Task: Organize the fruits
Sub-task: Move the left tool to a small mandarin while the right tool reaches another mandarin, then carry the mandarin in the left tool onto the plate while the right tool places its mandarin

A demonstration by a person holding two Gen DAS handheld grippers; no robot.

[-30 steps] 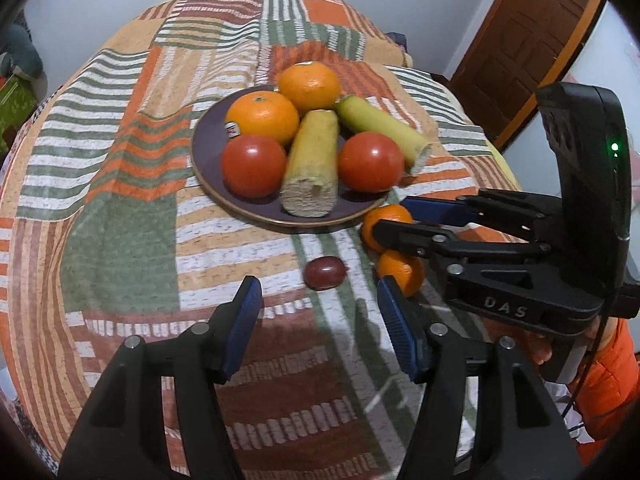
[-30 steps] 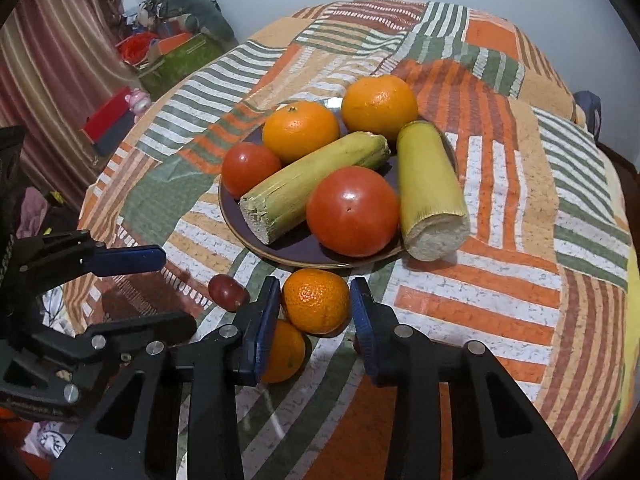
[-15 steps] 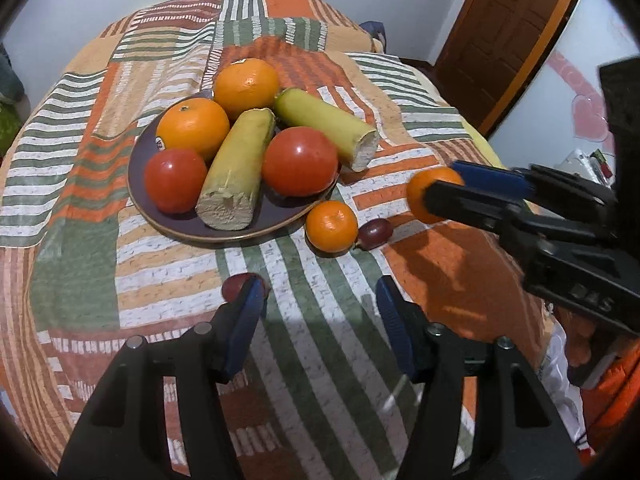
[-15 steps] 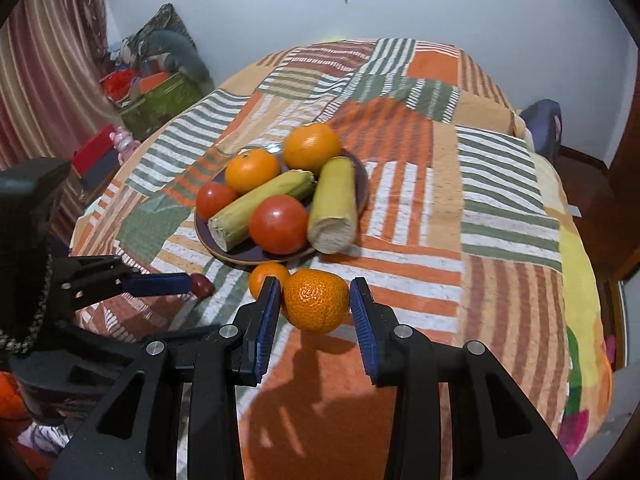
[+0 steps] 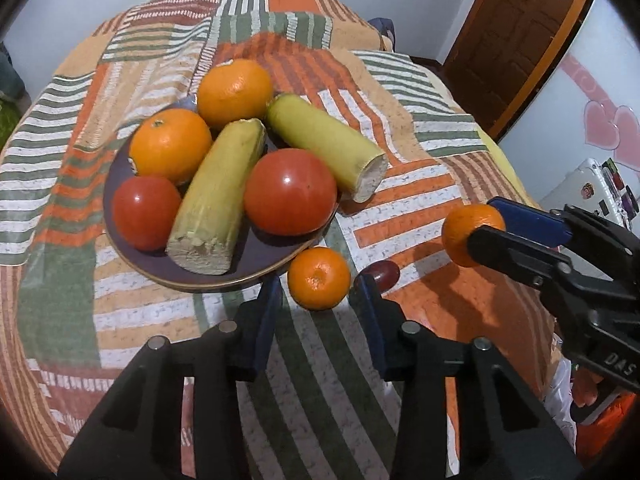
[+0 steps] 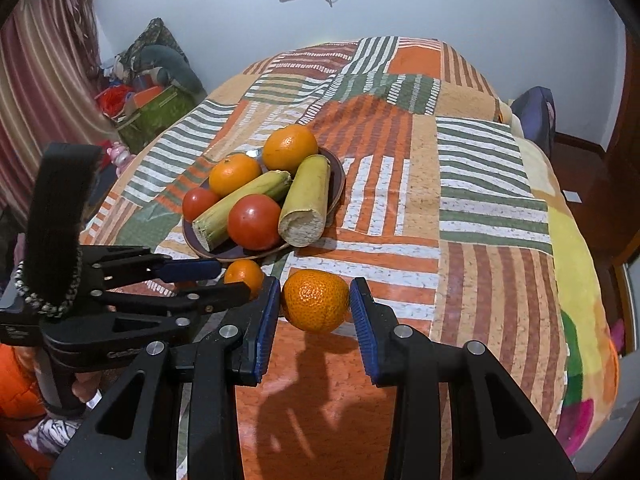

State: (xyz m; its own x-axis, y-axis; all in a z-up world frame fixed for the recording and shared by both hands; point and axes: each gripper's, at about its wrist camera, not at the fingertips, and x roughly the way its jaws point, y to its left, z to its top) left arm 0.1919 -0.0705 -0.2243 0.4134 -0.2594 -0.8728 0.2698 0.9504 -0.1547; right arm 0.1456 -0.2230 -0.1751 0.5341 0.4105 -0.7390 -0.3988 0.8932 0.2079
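Note:
A purple plate (image 5: 120, 168) holds two oranges, two tomatoes and two corn cobs; it also shows in the right wrist view (image 6: 338, 176). My right gripper (image 6: 316, 304) is shut on a mandarin (image 6: 316, 300) and holds it above the cloth, right of the plate; the held mandarin also shows in the left wrist view (image 5: 464, 232). My left gripper (image 5: 318, 292) is open, its fingers on either side of a second mandarin (image 5: 319, 278) that lies by the plate's near rim. A dark red grape (image 5: 384, 272) lies just right of it.
The patchwork cloth (image 6: 480, 200) covers a rounded table that drops off at the right. A wooden door (image 5: 516, 32) stands at the far right. Boxes and clutter (image 6: 152, 96) lie on the floor at the far left.
My left gripper has moved right and forward until its fingers flank the mandarin by the plate. My right gripper has kept hold of its mandarin, held off the cloth.

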